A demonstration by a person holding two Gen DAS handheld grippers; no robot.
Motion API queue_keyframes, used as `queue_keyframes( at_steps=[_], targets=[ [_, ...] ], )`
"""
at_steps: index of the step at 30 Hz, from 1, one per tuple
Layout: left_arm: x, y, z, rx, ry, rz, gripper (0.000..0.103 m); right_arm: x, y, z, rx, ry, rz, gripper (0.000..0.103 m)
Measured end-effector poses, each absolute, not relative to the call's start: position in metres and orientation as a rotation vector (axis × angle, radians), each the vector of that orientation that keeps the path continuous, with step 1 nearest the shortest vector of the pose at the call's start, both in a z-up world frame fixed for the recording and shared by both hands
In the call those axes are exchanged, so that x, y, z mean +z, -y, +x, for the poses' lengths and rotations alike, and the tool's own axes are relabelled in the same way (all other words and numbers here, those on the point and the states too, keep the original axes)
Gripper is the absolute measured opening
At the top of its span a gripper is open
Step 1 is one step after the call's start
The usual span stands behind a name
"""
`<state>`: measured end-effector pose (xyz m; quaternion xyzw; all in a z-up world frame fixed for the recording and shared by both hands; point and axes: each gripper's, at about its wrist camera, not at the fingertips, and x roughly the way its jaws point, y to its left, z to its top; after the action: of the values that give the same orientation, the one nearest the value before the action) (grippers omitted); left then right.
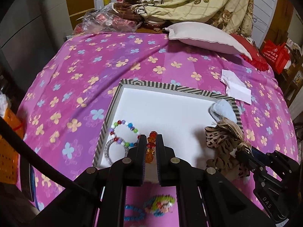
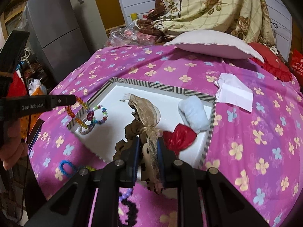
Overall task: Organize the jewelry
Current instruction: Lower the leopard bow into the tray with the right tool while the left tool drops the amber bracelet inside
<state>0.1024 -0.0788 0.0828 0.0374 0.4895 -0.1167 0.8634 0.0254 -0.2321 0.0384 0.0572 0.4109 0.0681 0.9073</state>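
We pinch an orange bead bracelet [image 1: 150, 144] in our left tool [image 1: 150, 141] over the striped tray [image 1: 170, 87], at its 7 o'clock corner. Our right tool [image 2: 148, 145] squeezes a leopard scrunchie [image 2: 149, 132] at 5 o'clock, so both can drop inside.

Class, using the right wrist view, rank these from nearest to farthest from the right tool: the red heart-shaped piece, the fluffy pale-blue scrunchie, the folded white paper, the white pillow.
1. Red heart-shaped piece, in the tray just right of the right tool.
2. Fluffy pale-blue scrunchie, tray's right corner.
3. Folded white paper, on the bedspread beyond the tray.
4. White pillow, at the bed's head.
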Motion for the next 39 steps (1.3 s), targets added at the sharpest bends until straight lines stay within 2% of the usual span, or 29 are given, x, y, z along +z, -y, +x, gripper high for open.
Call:
queue_keyframes(
  at_steps=[18,28,31,32,33,36,39],
  targets=[
    [0.030,0.095,0.200,-0.175,-1.118,0.039,0.025,-0.005,0.249,0.138,0.090,-0.979,0.171,0.018],
    [-0.005,0.074,0.220,-0.071,-1.164,0.031,0.025,-0.020,0.253,0.153,0.027,-0.981,0.157,0.018],
    [-0.006,0.070,0.220,-0.062,-1.167,0.015,0.025,-0.011,0.255,0.143,0.021,-0.958,0.160,0.024],
    [-0.006,0.068,0.219,-0.065,-1.173,-0.001,0.025,-0.008,0.256,0.138,0.023,-0.952,0.166,0.029],
    [-0.007,0.067,0.218,-0.071,-1.184,-0.020,0.029,-0.005,0.256,0.134,0.027,-0.948,0.166,0.033],
    [-0.006,0.065,0.211,-0.091,-1.200,-0.036,0.045,0.006,0.252,0.118,0.030,-0.924,0.144,0.036],
    [0.001,0.063,0.198,-0.110,-1.191,-0.031,0.046,0.018,0.250,0.097,0.046,-0.895,0.158,0.042]
  ],
)
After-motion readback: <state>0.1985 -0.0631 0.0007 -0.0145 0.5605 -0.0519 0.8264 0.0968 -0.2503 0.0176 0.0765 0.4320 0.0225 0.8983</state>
